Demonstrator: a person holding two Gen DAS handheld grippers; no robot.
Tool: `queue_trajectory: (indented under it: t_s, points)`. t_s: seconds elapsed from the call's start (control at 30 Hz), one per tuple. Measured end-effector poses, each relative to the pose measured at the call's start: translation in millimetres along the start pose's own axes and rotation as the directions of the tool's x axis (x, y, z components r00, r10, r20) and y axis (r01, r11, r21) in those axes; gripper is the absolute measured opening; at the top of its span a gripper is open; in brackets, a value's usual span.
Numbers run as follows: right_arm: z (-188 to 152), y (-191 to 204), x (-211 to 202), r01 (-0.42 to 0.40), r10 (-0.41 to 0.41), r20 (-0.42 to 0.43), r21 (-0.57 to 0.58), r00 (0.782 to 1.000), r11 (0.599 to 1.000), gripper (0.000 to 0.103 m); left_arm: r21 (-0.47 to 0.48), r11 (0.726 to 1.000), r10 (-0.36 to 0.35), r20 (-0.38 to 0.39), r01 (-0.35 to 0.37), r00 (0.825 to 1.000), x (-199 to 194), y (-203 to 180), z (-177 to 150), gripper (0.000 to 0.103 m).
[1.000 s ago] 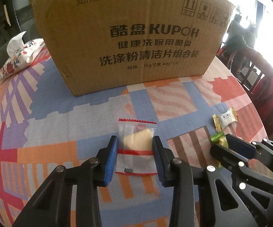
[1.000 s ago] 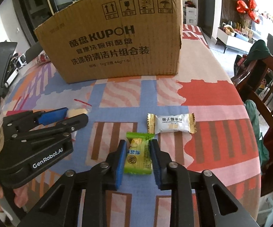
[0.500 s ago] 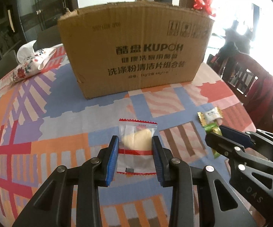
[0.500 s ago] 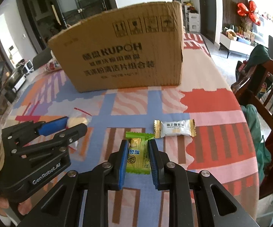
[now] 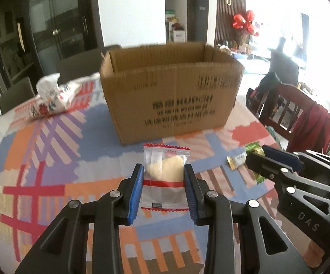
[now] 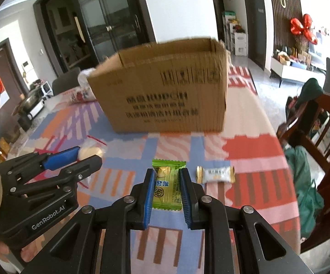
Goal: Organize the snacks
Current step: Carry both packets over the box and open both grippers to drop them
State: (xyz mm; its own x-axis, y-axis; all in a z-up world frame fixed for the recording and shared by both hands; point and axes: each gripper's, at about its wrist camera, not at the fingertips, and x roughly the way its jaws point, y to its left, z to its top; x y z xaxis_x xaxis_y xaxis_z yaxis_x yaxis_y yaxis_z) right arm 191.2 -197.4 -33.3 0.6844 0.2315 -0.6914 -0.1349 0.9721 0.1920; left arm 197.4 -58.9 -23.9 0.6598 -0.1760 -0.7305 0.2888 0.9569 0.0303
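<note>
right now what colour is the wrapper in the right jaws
Green wrapper with yellow print; clearest in the right wrist view.

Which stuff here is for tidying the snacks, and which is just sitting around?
For the job:
- clear snack packet, in left gripper
- green snack packet, in right gripper
- white-gold snack
- cardboard box

Lying about:
- floral tissue pack
- chair

Home dining rm: patterned tablecloth [image 5: 50, 159], wooden chair [image 6: 313, 123], glass doors [image 6: 110, 22].
</note>
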Motion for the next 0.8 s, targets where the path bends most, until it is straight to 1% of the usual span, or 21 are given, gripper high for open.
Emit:
queue_trajectory:
  t_s: [0.27,0.37,0.5,0.8]
  points:
    - [34.4,8.5,-27.7,-0.022,0.026,0.102,-0.043,0.994,0.999,0.023,0.008,1.0,-0.002,0.091,0.001,0.996,-30.3,5.7,28.5,0.035]
    - [48.6,9.5,-30.2,-0.033,0.039,0.121,-0.052,0.992,0.998,0.023,0.01,1.0,0.007,0.116,-0.008,0.993,-36.0,7.8,40.5,0.035]
    - [63.1,9.5,-31.8,-0.024,0.033,0.142,-0.068,0.989,0.997,0.023,0.017,1.0,0.022,0.15,-0.025,0.988,-41.5,12.0,56.8,0.035]
    - [106.6,12.0,-32.5,-0.02,0.039,0.184,-0.103,0.982,0.994,0.023,0.039,0.998,0.04,0.193,-0.049,0.98,-39.1,17.1,91.9,0.035]
